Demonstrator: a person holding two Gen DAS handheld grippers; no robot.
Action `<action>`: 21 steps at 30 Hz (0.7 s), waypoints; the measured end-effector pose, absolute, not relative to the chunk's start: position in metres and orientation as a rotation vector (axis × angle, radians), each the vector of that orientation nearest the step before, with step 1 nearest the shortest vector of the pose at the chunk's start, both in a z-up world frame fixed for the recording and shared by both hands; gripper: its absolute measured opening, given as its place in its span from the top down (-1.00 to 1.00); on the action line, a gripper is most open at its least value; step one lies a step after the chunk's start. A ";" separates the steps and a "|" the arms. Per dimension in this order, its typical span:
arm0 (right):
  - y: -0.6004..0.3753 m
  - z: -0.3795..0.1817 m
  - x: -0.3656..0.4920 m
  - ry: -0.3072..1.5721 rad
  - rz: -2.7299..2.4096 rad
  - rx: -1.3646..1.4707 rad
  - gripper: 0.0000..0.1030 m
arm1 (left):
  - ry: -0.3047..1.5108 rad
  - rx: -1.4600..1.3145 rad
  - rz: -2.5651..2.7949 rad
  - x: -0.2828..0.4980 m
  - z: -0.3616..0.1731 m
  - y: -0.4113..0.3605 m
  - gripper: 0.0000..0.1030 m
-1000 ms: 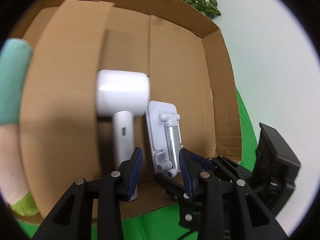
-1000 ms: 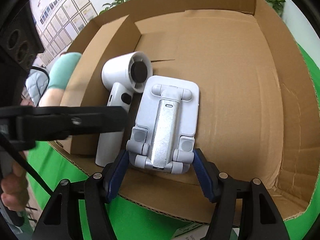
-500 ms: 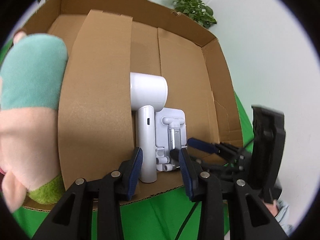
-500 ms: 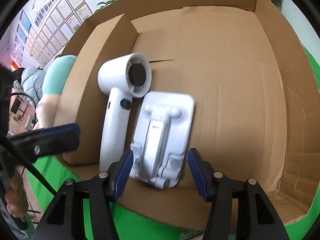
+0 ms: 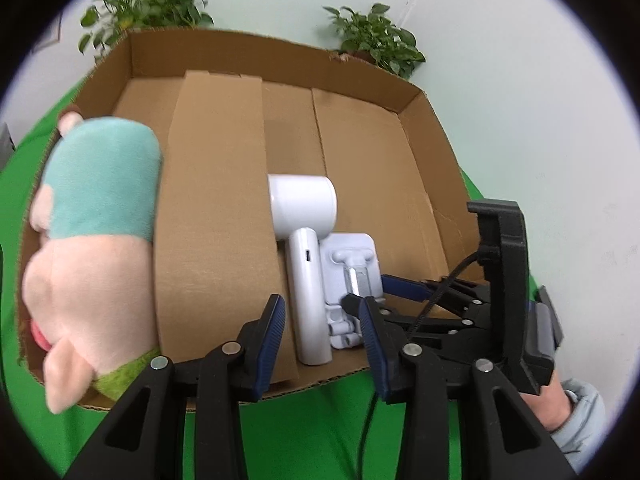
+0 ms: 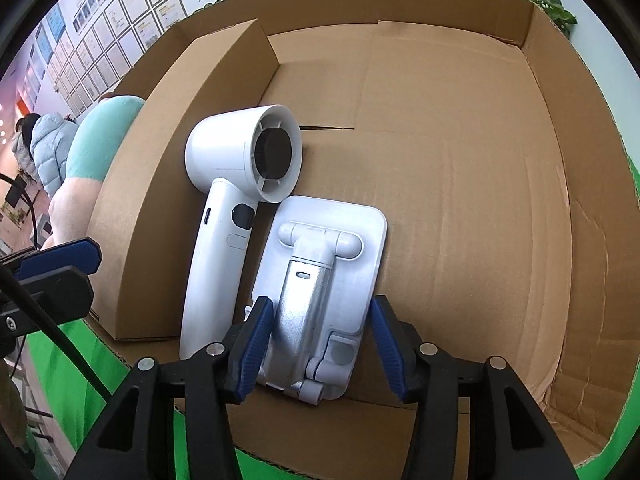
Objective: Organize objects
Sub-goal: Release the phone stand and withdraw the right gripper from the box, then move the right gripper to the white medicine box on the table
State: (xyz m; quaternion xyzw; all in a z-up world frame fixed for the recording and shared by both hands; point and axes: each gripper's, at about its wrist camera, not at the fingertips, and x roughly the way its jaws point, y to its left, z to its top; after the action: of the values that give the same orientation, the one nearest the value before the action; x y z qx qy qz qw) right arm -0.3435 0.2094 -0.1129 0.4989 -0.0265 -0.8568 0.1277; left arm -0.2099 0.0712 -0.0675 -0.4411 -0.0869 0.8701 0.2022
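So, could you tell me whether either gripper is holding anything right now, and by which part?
Nothing is held. The right gripper is open astride the phone stand's near end; the left gripper is open and empty.

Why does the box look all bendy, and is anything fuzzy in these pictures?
In both wrist views the round fisheye lens curves the cardboard box and leaves black corners. In the left wrist view the plush toy is slightly soft and the plants behind look smeared. In the right wrist view the white handheld fan and phone stand are sharp, evenly lit, without strong glare.
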 end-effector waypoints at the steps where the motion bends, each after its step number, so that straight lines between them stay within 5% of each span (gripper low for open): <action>1: 0.210 -0.111 -0.342 -0.081 -2.505 1.446 -0.10 | -0.214 -1.220 2.454 -0.208 -0.066 0.072 0.26; 3: 0.213 -0.101 -0.333 -0.070 -2.556 1.402 -0.70 | -0.135 -1.173 2.527 -0.200 -0.061 0.075 0.23; 5: 0.211 -0.084 -0.316 -0.007 -2.644 1.295 -0.99 | -0.066 -1.124 2.617 -0.191 -0.057 0.077 -0.27; 8: 0.208 -0.064 -0.280 0.106 -2.744 1.168 -0.99 | -0.002 -0.986 2.780 -0.173 -0.049 0.080 -0.59; 21: 0.252 -0.023 -0.163 0.011 -2.847 0.985 -0.99 | 0.099 -0.829 2.932 -0.128 -0.049 0.104 -0.59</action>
State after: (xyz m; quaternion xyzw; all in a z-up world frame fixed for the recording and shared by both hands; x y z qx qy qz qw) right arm -0.1630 0.2525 -0.0233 0.3263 0.0037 -0.9431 0.0646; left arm -0.1285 0.1036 -0.0491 -0.2717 0.0324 0.9607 0.0465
